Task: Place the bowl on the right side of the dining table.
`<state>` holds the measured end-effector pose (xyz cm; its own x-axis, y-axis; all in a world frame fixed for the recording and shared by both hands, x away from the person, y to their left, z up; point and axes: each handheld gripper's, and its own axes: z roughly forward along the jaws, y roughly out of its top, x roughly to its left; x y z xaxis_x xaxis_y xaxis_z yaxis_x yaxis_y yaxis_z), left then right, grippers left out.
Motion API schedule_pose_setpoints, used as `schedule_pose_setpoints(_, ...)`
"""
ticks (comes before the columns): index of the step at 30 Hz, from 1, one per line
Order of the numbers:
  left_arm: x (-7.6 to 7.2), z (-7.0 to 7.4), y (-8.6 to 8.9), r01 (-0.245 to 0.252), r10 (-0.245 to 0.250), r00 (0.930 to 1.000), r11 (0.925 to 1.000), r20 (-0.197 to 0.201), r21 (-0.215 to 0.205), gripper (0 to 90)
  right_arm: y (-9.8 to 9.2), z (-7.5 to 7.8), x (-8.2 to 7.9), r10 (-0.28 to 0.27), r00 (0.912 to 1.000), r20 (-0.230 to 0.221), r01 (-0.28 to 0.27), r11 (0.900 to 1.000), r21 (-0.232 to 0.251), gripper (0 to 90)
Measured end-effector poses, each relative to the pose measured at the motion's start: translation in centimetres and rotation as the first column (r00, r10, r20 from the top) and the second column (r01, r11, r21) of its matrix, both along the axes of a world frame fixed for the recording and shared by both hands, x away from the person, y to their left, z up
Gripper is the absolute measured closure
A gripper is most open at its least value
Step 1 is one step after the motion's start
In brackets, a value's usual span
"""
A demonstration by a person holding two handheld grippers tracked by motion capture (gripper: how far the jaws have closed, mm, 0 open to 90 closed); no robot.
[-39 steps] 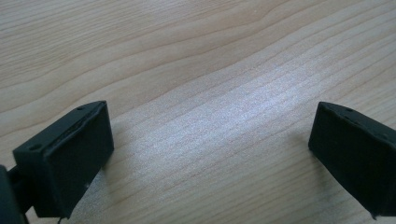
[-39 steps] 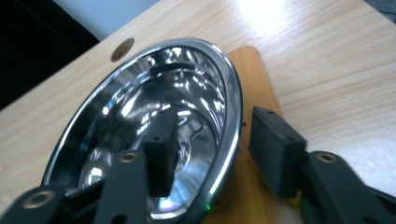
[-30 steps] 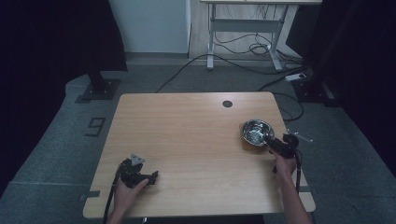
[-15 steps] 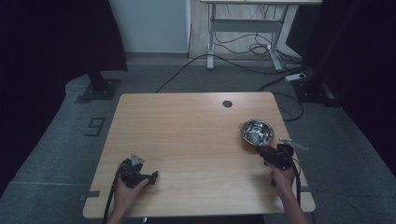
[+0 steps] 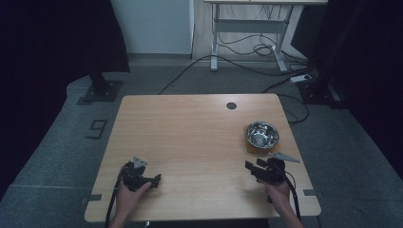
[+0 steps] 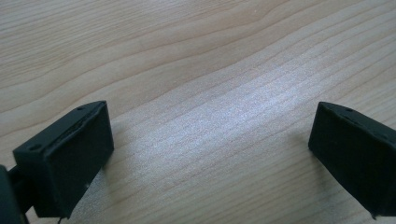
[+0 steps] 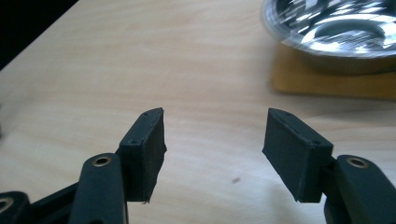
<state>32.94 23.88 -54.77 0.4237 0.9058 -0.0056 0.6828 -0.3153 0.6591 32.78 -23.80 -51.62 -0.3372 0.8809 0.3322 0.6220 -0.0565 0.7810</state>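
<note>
The bowl (image 5: 262, 134) sat on a tan mat (image 7: 327, 79) near the surface's (image 5: 190, 142) right edge. The right gripper (image 5: 252, 168), just in front of it, had its jaws parted, having just widened, with nothing between. The left gripper (image 5: 154, 180) rested released at the near left, also empty.

One readable mark: a dark figure like a "9" (image 5: 98, 128) on the grey floor left of the table (image 5: 190, 123); nothing legible on the table, bowl (image 5: 262, 135) or either gripper.
</note>
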Motion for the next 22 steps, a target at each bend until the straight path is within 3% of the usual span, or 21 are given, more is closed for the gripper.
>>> schedule_pose_setpoints(1,0.0,0.0,0.0,0.000,0.000,1.0000,1.0000,0.000,0.000,0.0,0.9,-0.4,-0.2,0.047,0.9989,-0.005,-0.047,0.999,-0.017,38.9)
schedule_pose_setpoints(2,0.0,0.0,0.0,0.000,0.000,1.0000,1.0000,0.000,0.000,0.0,0.9,-0.4,-0.2,0.047,0.9989,-0.005,-0.047,0.999,-0.017,38.9)
schedule_pose_setpoints(3,0.0,0.0,0.0,0.000,0.000,1.0000,1.0000,0.000,0.000,0.0,1.7,-0.8,-0.3,0.085,0.9964,-0.007,-0.085,0.996,-0.035,38.9)
schedule_pose_setpoints(9,0.0,0.0,0.0,0.000,0.000,1.0000,1.0000,0.000,0.000,0.0,3.5,-1.4,-0.5,0.153,0.9882,-0.005,-0.153,0.987,-0.056,38.9)
schedule_pose_setpoints(13,0.0,0.0,0.0,0.000,0.000,1.0000,1.0000,0.000,0.000,0.0,4.0,-1.8,-0.5,0.169,0.9855,-0.006,-0.170,0.983,-0.071,38.9)
schedule_pose_setpoints(22,0.0,0.0,0.0,0.000,0.000,1.0000,1.0000,0.000,0.000,0.0,3.8,-2.0,-0.3,0.153,0.9882,0.000,-0.153,0.985,-0.082,38.9)
